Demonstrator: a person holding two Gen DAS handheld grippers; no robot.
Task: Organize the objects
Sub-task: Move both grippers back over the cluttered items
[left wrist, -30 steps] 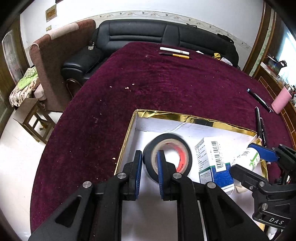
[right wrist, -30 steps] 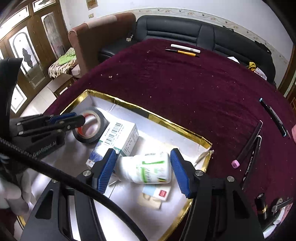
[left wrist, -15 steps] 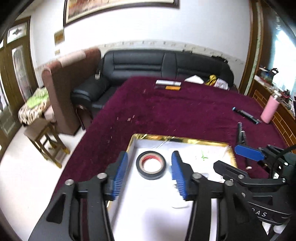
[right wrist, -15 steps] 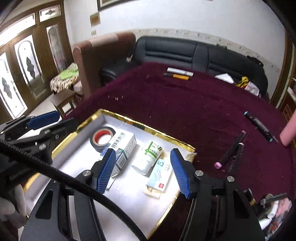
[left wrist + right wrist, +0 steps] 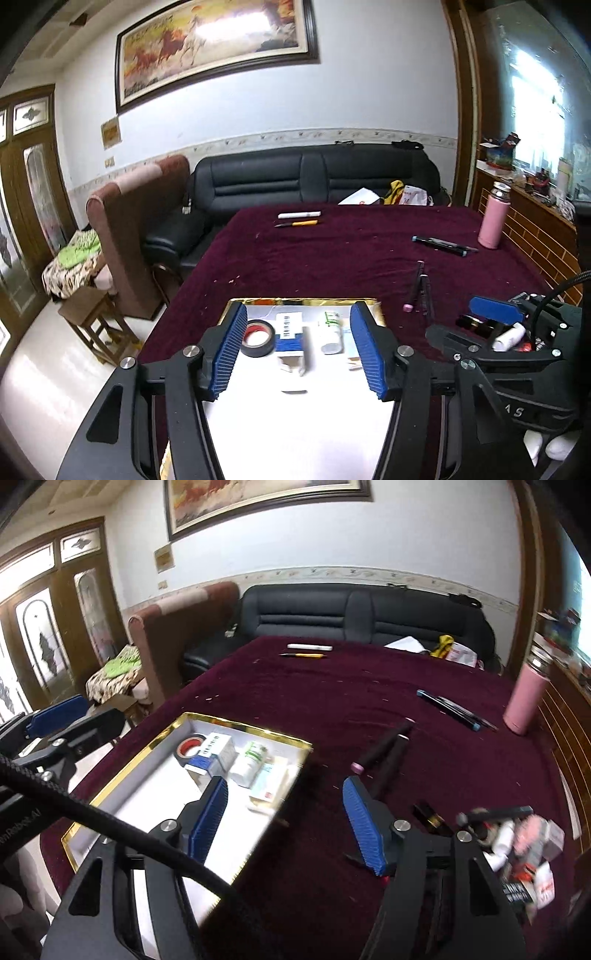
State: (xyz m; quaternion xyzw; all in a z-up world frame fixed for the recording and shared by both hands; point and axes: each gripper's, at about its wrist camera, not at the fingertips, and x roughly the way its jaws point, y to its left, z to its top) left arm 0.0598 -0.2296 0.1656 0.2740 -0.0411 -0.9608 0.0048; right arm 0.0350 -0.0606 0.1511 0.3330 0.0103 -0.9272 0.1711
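From the left wrist view, my left hand-held gripper (image 5: pixel 299 354) hangs above the gold-rimmed white tray (image 5: pixel 303 302) on the bench with the dark red velvet cloth (image 5: pixel 332 251). Its blue jaws stand apart and are opening, with nothing between them. In the tray lie in a row the black roll of tape with red core (image 5: pixel 258 338), the blue and white carton with barcode (image 5: pixel 290 332) and the white bottle with green label (image 5: pixel 331 330). The right hand-held gripper (image 5: pixel 476 325) shows at the right edge.

From the right wrist view, my right hand-held gripper (image 5: pixel 286 821) hovers over the right edge of the tray (image 5: pixel 144 753). Its jaws are apart and opening, gripping nothing. The tape (image 5: pixel 188 747), the carton (image 5: pixel 216 753) and the bottle (image 5: pixel 249 762) lie touching each other at the far end of the tray. Two dark pens with pink end (image 5: pixel 384 751) lie on the cloth just beside the tray. A pink flask (image 5: pixel 524 701) stands far right.
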